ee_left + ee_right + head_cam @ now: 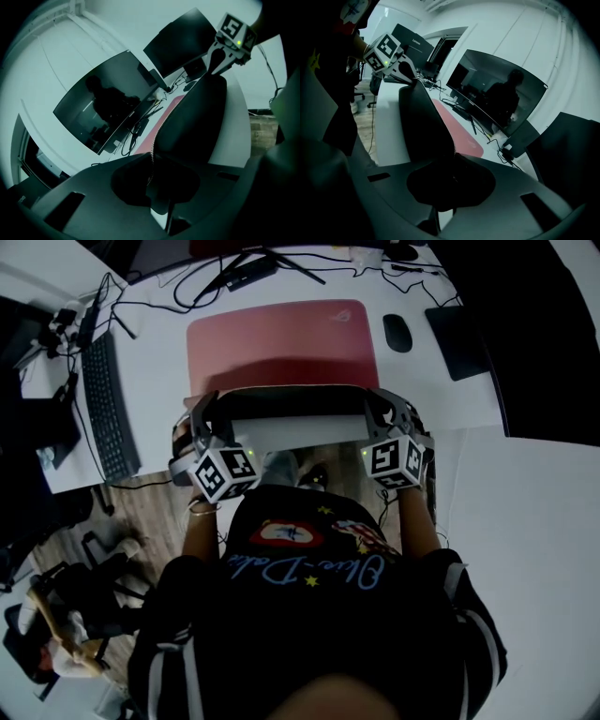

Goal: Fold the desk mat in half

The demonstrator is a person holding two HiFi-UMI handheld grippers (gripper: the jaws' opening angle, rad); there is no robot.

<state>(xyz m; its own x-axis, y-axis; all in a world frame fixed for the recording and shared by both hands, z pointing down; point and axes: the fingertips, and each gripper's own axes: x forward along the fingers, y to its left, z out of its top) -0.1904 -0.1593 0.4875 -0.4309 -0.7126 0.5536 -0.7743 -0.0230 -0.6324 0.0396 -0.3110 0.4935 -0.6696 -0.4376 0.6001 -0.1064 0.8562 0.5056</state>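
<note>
The pink desk mat (281, 343) lies on the white desk (159, 352), and its near edge is lifted off the desk so the black underside (295, 399) faces me. My left gripper (208, 407) is shut on the mat's near left corner. My right gripper (377, 407) is shut on the near right corner. In the left gripper view the mat's stitched edge (152, 154) runs into the shut left gripper (152, 171), with the right gripper (213, 70) at the far end. The right gripper view shows the raised black flap (424, 122) pinched in the right gripper (452, 173), above the pink top (461, 133).
A black keyboard (108, 409) lies left of the mat, a black mouse (397, 332) to its right. Cables (234, 277) and a monitor stand sit behind it. A curved monitor (108, 98) stands along the back. A second white desk (534, 521) adjoins on the right.
</note>
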